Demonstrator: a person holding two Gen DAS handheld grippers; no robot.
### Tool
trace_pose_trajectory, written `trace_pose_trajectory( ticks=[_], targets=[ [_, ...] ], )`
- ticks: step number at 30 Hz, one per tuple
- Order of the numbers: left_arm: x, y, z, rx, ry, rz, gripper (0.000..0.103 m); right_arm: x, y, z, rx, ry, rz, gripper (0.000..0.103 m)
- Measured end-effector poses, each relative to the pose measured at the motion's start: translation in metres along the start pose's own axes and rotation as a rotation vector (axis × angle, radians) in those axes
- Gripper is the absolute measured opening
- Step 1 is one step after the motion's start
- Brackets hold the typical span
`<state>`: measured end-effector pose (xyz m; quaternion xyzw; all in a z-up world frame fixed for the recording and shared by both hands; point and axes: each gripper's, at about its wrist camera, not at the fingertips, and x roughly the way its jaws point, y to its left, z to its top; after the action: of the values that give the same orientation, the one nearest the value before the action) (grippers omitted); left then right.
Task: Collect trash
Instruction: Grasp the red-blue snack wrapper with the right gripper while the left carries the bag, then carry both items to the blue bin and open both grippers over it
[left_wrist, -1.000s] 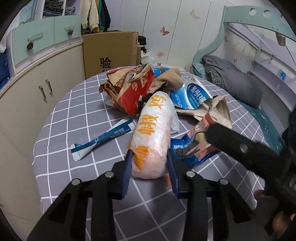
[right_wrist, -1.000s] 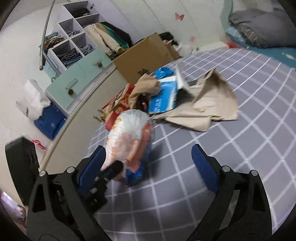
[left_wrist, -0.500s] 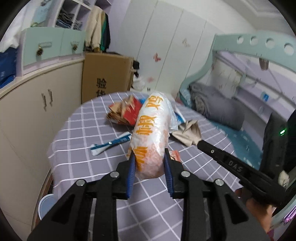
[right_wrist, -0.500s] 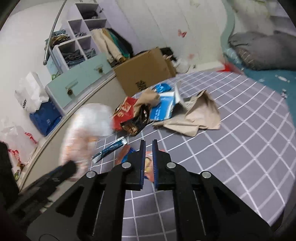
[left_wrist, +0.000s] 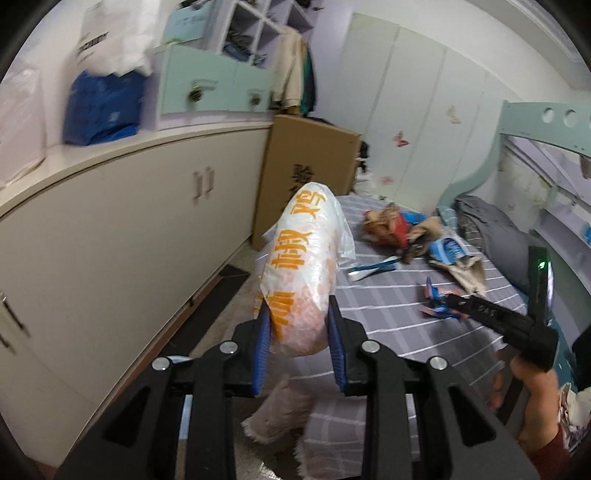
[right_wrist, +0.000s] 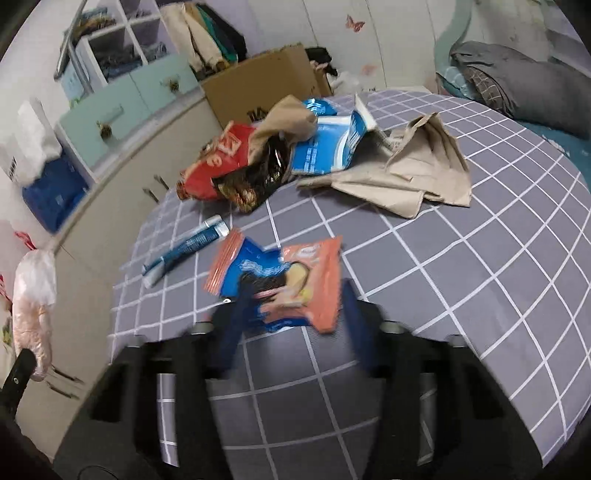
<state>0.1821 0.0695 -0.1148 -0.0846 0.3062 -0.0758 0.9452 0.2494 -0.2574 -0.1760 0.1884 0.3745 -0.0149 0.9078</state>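
The left gripper (left_wrist: 298, 328) is clamped on a white-and-orange plastic bag (left_wrist: 303, 266), held out past the bed (right_wrist: 480, 258) edge. The right gripper (right_wrist: 291, 317) has just been opening, fingers apart around an orange-and-blue snack wrapper (right_wrist: 295, 280). That thin wrapper could slide away as they close.

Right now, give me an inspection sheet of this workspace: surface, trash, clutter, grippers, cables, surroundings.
Surface: grey checked cloth over a bed.
Job's things: white bag with orange print; orange-and-blue snack packet; blue tube; red bag, blue-and-white pack, tan paper bag.
Clutter: cardboard box.
Grippers: left hand-held gripper shut on the white bag; right hand-held gripper, jaws just opening, blurred around the packet.
Cables: nothing seen.
Surroundings: cream cabinets, grey pillow.
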Motion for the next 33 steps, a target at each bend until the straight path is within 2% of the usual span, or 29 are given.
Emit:
trace_pose_trajectory(
  ticks=[2, 5, 10, 15, 20, 24, 28, 30, 31, 33],
  targets=[
    [0.001, 0.016, -0.005, -0.020, 0.011, 0.014, 0.028, 0.003, 0.000, 0.000, -0.008, 0.015, 0.013, 0.015],
    [0.005, 0.034, -0.012, -0.039, 0.027, 0.030, 0.028, -0.002, -0.001, -0.001, -0.021, -0.001, 0.038, 0.005],
    [0.007, 0.059, -0.030, -0.097, 0.055, 0.041, 0.028, -0.038, 0.012, -0.010, -0.064, -0.106, 0.079, 0.005],
    [0.005, 0.085, -0.044, -0.153, 0.064, 0.060, 0.028, -0.066, 0.062, -0.018, -0.167, -0.164, 0.167, 0.005],
    [0.008, 0.126, -0.062, -0.237, 0.099, 0.104, 0.028, -0.050, 0.143, -0.051, -0.319, -0.098, 0.302, 0.005],
    [0.015, 0.163, -0.081, -0.292, 0.145, 0.170, 0.028, -0.010, 0.213, -0.099, -0.462, 0.022, 0.385, 0.005],
    [0.042, 0.204, -0.108, -0.358, 0.244, 0.229, 0.028, 0.038, 0.261, -0.144, -0.564, 0.127, 0.395, 0.005],
    [0.057, 0.218, -0.120, -0.377, 0.291, 0.254, 0.028, 0.066, 0.274, -0.162, -0.591, 0.170, 0.381, 0.005],
    [0.069, 0.226, -0.130, -0.385, 0.334, 0.283, 0.028, 0.088, 0.281, -0.171, -0.597, 0.209, 0.372, 0.005],
    [0.090, 0.240, -0.146, -0.403, 0.389, 0.295, 0.029, 0.123, 0.285, -0.185, -0.584, 0.278, 0.358, 0.005]
  ],
)
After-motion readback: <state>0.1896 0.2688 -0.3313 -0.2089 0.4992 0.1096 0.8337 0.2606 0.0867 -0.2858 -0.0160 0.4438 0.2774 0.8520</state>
